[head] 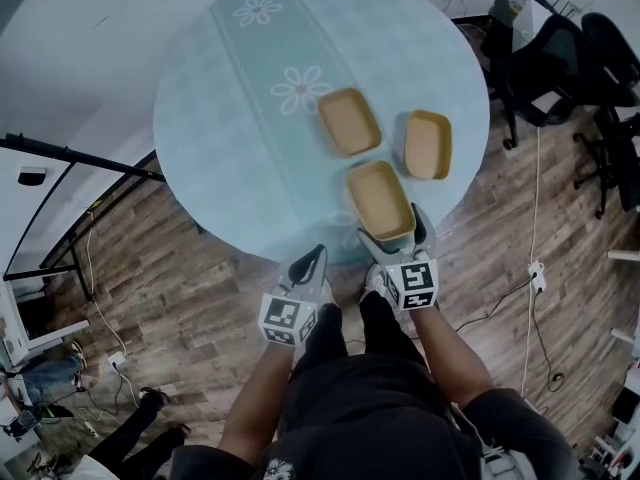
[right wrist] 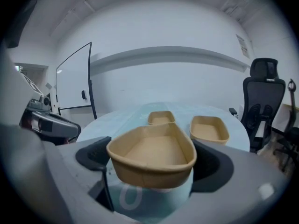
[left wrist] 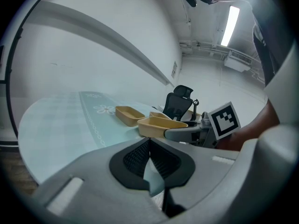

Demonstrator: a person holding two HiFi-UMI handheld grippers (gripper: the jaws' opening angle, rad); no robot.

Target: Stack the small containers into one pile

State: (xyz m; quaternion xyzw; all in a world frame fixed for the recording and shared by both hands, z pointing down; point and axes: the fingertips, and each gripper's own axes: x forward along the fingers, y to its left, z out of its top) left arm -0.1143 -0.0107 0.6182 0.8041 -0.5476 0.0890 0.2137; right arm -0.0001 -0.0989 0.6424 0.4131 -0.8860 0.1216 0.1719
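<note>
Three tan paper containers are in view on or over the round pale-blue table. Two rest on it: one by the flower runner and one to its right. The third container is nearest the table's near edge, and my right gripper is shut on its sides, holding it slightly above the tabletop. My left gripper hovers at the table's near edge, left of the held container, shut and empty.
Black office chairs stand to the right of the table. A black stand and cables lie on the wood floor around it. The person's legs are just below the table edge.
</note>
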